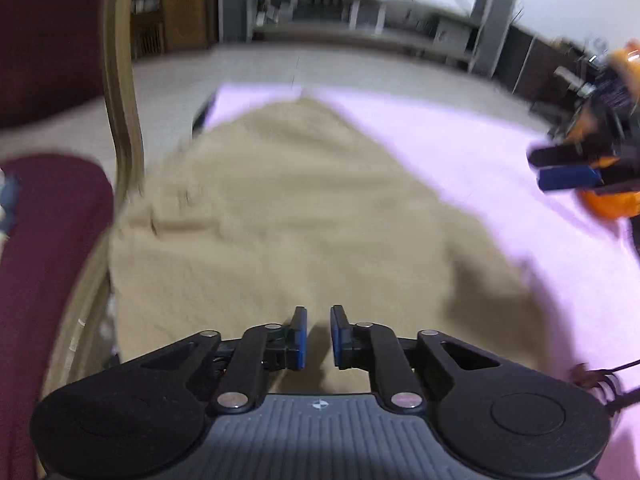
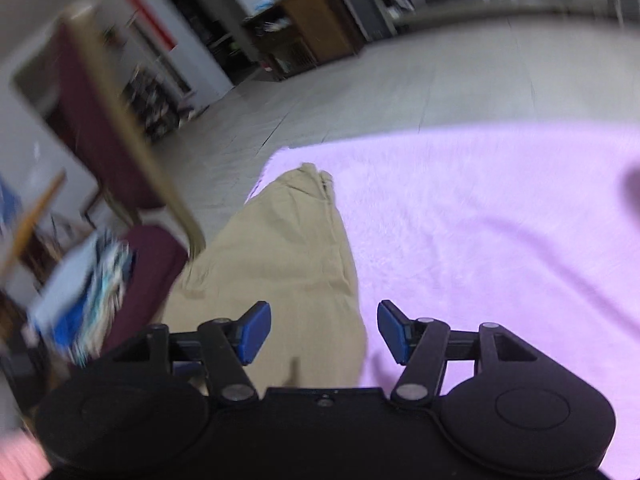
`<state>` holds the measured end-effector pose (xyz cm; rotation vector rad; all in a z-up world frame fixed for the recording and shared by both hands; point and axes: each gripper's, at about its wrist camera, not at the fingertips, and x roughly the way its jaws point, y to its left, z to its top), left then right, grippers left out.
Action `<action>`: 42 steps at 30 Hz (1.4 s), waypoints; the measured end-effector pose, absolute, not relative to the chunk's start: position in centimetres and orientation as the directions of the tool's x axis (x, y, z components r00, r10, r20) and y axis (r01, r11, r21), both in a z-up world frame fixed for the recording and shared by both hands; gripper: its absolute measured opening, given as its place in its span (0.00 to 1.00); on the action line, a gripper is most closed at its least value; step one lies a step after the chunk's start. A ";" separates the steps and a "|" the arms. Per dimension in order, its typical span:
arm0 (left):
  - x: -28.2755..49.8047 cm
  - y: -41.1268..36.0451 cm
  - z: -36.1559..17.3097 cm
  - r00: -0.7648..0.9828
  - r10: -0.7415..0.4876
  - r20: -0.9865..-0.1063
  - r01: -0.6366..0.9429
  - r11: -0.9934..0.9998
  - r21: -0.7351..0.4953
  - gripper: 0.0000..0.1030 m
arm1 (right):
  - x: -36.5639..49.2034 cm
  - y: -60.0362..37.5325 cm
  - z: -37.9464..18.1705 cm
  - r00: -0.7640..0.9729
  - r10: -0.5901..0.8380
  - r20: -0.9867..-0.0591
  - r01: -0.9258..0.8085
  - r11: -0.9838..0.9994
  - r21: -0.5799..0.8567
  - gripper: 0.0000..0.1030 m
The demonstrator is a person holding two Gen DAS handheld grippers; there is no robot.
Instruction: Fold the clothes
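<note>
A tan garment [image 1: 288, 216] lies spread on a pink fuzzy cover [image 1: 460, 152], reaching its left edge. My left gripper [image 1: 319, 336] hovers over the garment's near part, its blue pads a narrow gap apart with nothing between them. The right gripper shows in the left wrist view [image 1: 568, 172] at the far right, above the pink cover. In the right wrist view the right gripper [image 2: 324, 330] is open wide and empty, above the garment's right edge [image 2: 296, 264] and the pink cover [image 2: 480, 220]. Both views are motion-blurred.
A maroon chair with a wooden frame [image 1: 120, 92] stands close on the left, also in the right wrist view [image 2: 120, 128]. Blue and white clothes [image 2: 84, 296] lie on its seat. Grey floor [image 1: 320, 68] and shelving [image 1: 360, 4] lie beyond.
</note>
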<state>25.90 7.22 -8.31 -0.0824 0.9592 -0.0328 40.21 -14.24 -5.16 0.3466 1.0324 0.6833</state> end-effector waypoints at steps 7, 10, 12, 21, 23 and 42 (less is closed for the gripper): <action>26.0 8.8 -9.1 0.554 -0.135 -0.822 -0.007 0.986 -0.166 0.08 | 47.1 -12.7 -11.8 0.178 0.788 -0.590 -0.250 0.616 0.747 0.54; 25.7 9.0 -9.2 0.560 -0.149 -0.815 -0.003 0.983 -0.182 0.08 | 48.4 -11.9 -13.1 0.132 0.835 -0.535 -0.252 0.550 0.796 0.54; 25.5 9.1 -9.2 0.561 -0.154 -0.814 -0.005 0.982 -0.190 0.08 | 49.3 -11.1 -13.6 0.111 0.858 -0.502 -0.258 0.513 0.819 0.54; 25.6 9.1 -9.2 0.564 -0.151 -0.812 0.011 0.984 -0.176 0.08 | 53.0 -5.2 -14.1 0.171 0.865 -0.471 -0.303 0.501 0.811 0.43; 25.7 8.9 -9.2 0.565 -0.146 -0.812 0.014 0.986 -0.167 0.08 | 52.7 -3.8 -13.6 0.223 0.826 -0.518 -0.330 0.564 0.757 0.24; 25.6 1.2 -4.0 0.649 -0.318 -0.691 0.193 0.948 -0.254 0.12 | 46.5 -14.8 -2.5 0.592 0.516 -0.619 -0.369 0.857 0.361 0.05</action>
